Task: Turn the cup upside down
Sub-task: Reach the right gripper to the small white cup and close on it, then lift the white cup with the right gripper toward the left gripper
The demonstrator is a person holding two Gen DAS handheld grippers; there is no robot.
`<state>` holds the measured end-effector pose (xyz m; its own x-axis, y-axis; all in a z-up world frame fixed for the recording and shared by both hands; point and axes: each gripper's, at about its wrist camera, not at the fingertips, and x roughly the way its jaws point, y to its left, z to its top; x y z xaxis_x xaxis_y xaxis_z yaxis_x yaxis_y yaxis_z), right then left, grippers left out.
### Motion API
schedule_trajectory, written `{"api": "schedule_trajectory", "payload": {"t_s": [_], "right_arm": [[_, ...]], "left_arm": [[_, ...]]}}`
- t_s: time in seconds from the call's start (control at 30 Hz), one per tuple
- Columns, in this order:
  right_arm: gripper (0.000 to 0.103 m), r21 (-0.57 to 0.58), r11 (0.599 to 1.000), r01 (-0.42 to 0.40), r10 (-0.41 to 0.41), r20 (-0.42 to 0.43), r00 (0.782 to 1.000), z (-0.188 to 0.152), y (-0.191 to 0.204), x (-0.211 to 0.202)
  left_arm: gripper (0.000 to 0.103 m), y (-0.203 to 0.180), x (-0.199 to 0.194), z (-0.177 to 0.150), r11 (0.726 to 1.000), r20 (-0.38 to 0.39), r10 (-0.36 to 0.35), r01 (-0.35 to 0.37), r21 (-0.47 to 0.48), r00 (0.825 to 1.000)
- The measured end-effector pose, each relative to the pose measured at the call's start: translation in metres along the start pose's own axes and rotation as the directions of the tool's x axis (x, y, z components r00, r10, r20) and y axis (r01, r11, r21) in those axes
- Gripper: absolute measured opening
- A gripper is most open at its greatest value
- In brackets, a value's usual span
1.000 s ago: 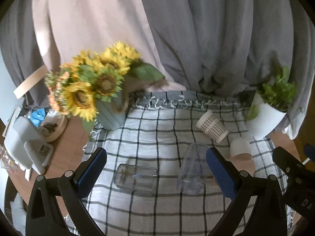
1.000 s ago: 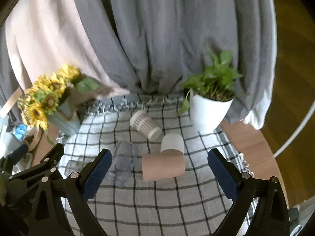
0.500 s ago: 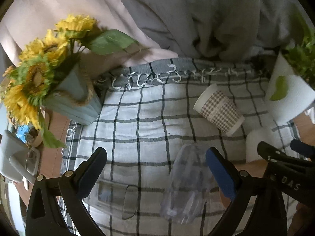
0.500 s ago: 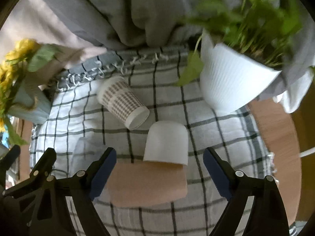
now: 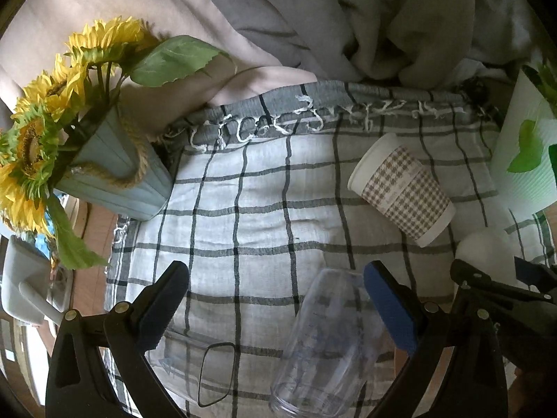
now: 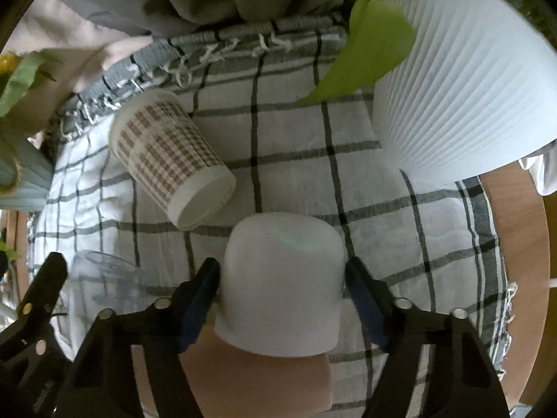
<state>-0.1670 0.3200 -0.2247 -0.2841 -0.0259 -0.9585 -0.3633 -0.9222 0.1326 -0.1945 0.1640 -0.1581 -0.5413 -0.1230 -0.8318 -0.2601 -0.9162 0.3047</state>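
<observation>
R tongs (image 6: 282, 285) pinch the white cup (image 6: 283, 278), pads touching both sides; cup lies on its side on the checked cloth (image 6: 400, 216), rim over a tan cup (image 6: 250, 383). L tongs (image 5: 275, 299) spread wide, nothing between, beside a clear cup (image 5: 327, 341) on its side. Patterned cup (image 6: 170, 163) lies nearer cloth's fringed far edge; white planter (image 6: 463, 97) at far R corner, sunflower vase (image 5: 115, 170) at far L corner.
</observation>
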Motion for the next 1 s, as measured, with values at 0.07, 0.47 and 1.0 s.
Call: {"api": "schedule_trajectory", "payload": {"t_s": [0.07, 0.47, 1.0], "right_arm": [[0.069, -0.005, 1.0, 0.002, -0.002, 0.009, 1.0, -0.001, 0.001, -0.004], [0.069, 0.011, 1.0, -0.025, 0.022, 0.248, 0.969, -0.04, 0.022, -0.113], [0.069, -0.048, 0.993, -0.106, 0.111, 0.128, 0.985, -0.159, 0.093, -0.102]], "left_arm": [[0.102, 0.001, -0.003, -0.001, 1.0, 0.011, 0.003, -0.003, 0.004, 1.0], [0.102, 0.053, -0.056, -0.021, 0.993, 0.072, -0.111, 0.113, -0.029, 0.991], [0.102, 0.141, -0.047, -0.142, 0.994, -0.069, -0.096, 0.092, -0.061, 0.993]]}}
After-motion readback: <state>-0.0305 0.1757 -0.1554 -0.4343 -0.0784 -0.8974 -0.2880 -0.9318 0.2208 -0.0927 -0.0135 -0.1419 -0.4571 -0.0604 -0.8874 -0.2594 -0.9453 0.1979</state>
